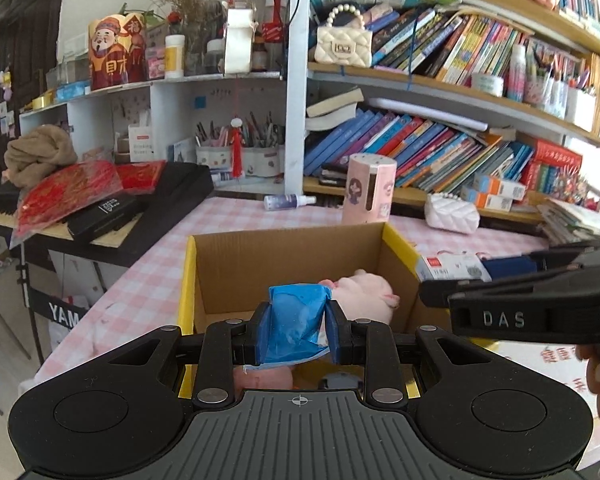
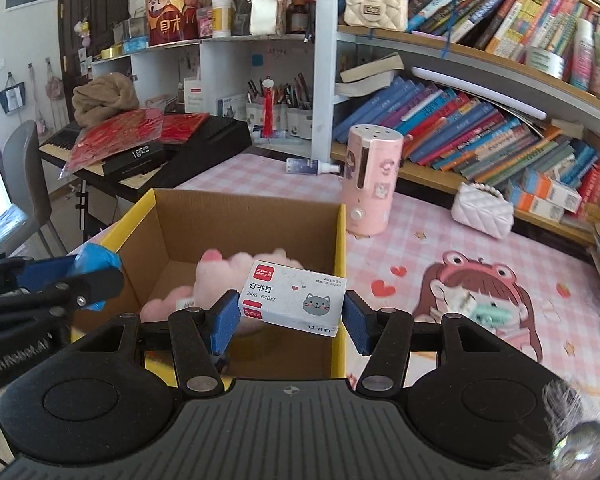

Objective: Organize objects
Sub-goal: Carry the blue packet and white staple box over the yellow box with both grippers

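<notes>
Left gripper (image 1: 297,330): clamped tight on a blue packet (image 1: 296,320), crinkly wrapper bulging up between the 2 blue pads; held over the near edge of the box.
Right gripper (image 2: 291,312): closed on a white staple box (image 2: 294,300), 1 pad against each short end; jaws stand about half apart because of the box's width. Red logo corner and a grey cat face show on the lid.
Staple box position: above the near right part of the open carton, tilted slightly, not resting on anything.
Cardboard box (image 1: 288,248): open top, brown inside, yellow outer walls; sits on the pink checked tablecloth (image 1: 148,280).
Box contents: pink plush toy (image 1: 366,292) lying inside, toward the right wall in the left wrist view; in the right wrist view it sits directly behind the staple box (image 2: 220,276).
Grippers relative: side by side at the box; right gripper enters the left view from the right edge (image 1: 540,304), left one enters the right view from the left edge (image 2: 52,292).
Table, beyond box: pink cylinder with cartoon print (image 2: 370,180) upright just past the far right corner; small spray bottle (image 2: 310,166) lying flat behind it; white quilted purse (image 2: 482,210) near the shelf.
Table, right: cartoon girl print in a frog hat (image 2: 476,300) on the cloth.
Background: bookshelf (image 2: 480,128) packed with leaning books; keyboard (image 2: 156,148) at left under red packets.
</notes>
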`<state>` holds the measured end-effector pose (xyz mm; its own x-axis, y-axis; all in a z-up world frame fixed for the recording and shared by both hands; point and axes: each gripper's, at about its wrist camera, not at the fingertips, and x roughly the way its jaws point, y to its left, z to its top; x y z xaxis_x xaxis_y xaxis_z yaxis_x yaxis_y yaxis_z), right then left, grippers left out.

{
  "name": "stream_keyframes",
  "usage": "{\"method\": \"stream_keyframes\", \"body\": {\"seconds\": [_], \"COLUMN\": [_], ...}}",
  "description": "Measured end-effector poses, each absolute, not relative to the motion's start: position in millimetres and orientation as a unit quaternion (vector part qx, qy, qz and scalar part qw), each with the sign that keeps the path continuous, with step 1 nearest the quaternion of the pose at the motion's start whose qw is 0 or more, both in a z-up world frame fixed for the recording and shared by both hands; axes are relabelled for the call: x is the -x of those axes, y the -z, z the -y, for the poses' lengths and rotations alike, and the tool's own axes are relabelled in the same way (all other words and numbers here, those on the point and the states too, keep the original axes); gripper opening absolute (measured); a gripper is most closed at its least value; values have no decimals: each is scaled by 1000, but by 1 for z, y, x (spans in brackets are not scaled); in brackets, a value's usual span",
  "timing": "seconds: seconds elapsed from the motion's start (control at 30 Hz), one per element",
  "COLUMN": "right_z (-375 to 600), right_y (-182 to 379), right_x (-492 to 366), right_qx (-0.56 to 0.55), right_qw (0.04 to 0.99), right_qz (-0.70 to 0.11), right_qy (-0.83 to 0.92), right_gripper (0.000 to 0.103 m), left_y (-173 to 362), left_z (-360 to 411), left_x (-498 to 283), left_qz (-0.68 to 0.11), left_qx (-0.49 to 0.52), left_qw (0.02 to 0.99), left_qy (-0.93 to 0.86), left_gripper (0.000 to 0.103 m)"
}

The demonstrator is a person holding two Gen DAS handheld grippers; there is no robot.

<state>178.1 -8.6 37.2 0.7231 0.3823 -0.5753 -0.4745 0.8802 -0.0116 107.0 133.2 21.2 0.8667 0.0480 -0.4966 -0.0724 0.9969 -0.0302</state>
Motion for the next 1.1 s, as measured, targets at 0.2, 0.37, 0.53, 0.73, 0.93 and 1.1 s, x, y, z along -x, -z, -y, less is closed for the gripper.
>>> {"method": "stream_keyframes", "body": {"seconds": [0.2, 0.37, 0.53, 0.73, 0.93, 1.1], "right_z": [-2, -10, -16, -22, -26, -27], "right_y": [-33, -28, -20, -14, -9, -7], "right_x": [-207, -227, -241, -255, -263, -267], "right_qx": [87, 89, 93, 96, 100, 101], "right_qw": [920, 916, 909, 902, 897, 895], "right_qz": [-292, -293, -303, -312, -317, -319], "right_qy": [-246, -259, -271, -281, -292, -296], "right_gripper": [53, 53, 53, 53, 53, 53], "left_y": [-5, 7, 17, 21, 24, 26], "left_z": [-125, -120, -115, -111, -113, -116], "left_x": [-134, -151, -165, -174, -182, -186], "left_qz": [-286, -309, -325, -325, -328, -332], "left_qx": [0, -22, -37, -52, -58, -57], "left_qw": [957, 950, 944, 942, 939, 937], "left_qy": [-39, -45, -48, -59, -83, -95], "left_gripper": [27, 27, 27, 27, 28, 31]}}
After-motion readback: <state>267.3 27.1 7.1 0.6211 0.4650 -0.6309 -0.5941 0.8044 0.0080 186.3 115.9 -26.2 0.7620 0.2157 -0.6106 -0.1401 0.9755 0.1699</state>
